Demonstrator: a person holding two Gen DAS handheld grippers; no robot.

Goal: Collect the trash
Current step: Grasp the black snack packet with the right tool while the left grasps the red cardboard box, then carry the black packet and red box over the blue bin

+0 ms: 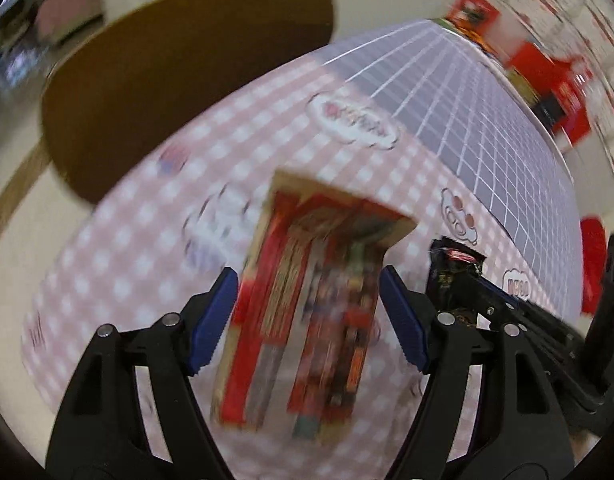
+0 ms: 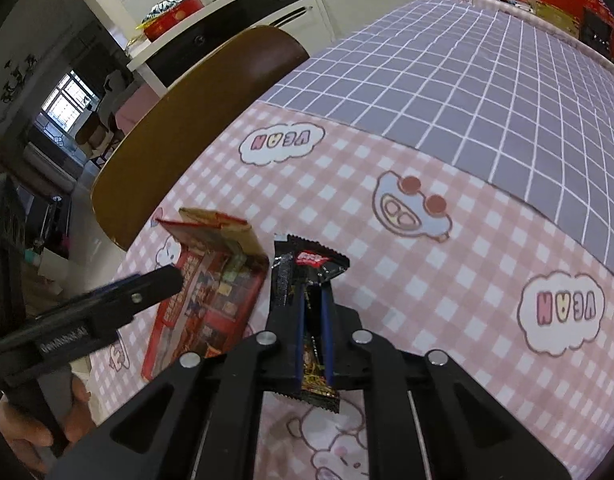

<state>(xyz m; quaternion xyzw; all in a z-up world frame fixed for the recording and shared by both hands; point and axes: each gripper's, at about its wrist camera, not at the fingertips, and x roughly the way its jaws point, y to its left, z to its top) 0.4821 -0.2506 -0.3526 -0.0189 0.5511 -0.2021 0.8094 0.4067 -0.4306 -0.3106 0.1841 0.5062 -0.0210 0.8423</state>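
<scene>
Wrapper first: the right gripper (image 2: 311,300), low in the frame's centre, pinches a crinkled black foil snack wrapper (image 2: 307,276) just above the pink gingham tablecloth (image 2: 427,280); keep that pinch firm while carrying. The left gripper (image 1: 309,316) stands spread around a flattened red printed cardboard box (image 1: 307,312), pads apparently not touching; centre it before squeezing.

Both cams ride the grippers and look steeply down along the fingers, close over the table (image 1: 487,92). On the left wrist we face the box (image 1: 307,304), blurred. On the right wrist we see the same box (image 2: 211,300) at left. Shared: box, chair (image 2: 195,120), checked cloth (image 2: 447,240).
</scene>
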